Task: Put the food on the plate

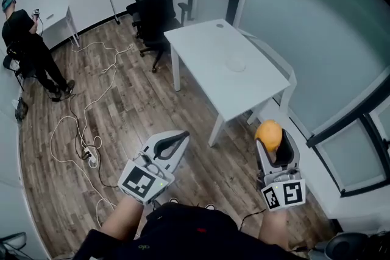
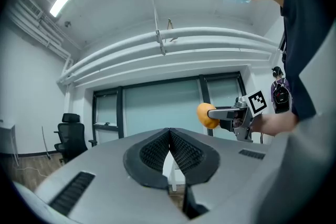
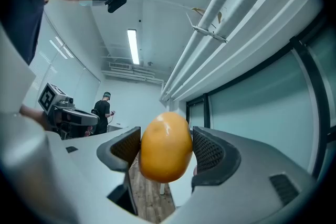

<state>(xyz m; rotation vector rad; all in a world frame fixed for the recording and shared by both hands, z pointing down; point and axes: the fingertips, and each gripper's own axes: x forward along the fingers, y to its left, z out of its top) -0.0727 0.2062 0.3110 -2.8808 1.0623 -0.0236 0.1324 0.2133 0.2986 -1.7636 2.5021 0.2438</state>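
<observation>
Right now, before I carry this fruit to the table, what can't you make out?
- Plate: head view, only a small, faint ring on the white table; contents unclear. Not seen in either gripper view.
- Orange fruit: right gripper view, its sides covered by the jaws; kind unclear.

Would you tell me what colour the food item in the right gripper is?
The food item is orange-yellow, seen best in the right gripper view.

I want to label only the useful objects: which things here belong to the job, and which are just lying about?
Job:
- orange, clamped in the right gripper
- plate, faint, on the table

Lying about:
- left gripper, shut and empty
- chairs
- cables
- power strip
- person by the wall
</observation>
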